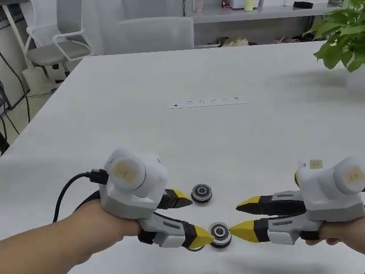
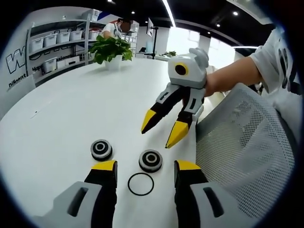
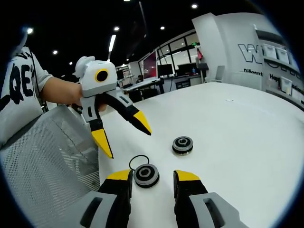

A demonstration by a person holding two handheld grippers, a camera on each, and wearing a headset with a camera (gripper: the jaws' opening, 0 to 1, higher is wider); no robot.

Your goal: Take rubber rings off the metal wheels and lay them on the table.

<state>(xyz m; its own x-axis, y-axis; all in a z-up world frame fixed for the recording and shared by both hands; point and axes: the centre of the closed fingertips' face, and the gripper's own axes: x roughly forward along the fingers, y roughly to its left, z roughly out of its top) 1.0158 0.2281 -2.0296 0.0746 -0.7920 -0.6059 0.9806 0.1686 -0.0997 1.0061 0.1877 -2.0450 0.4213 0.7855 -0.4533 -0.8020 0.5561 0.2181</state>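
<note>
1. Near the front edge of the bench [image 1: 171,131], the near wheel [image 1: 220,233] lies flat with its axle pointing up, directly between the lower tips of both tongs.
2. The left tongs [image 1: 195,218] are released and spread wide. The right tongs [image 1: 238,216] are also released and hold nothing.
3. A loose rubber ring [image 2: 140,184] lies flat just left of the near wheel, between the left jaws.
4. The far wheel [image 1: 201,193] sits beyond it, closer to the left tongs.
5. Both tongs seem equally close to the near wheel, one to its left and one to its right, so one could probably steady it while the other peels.
</note>
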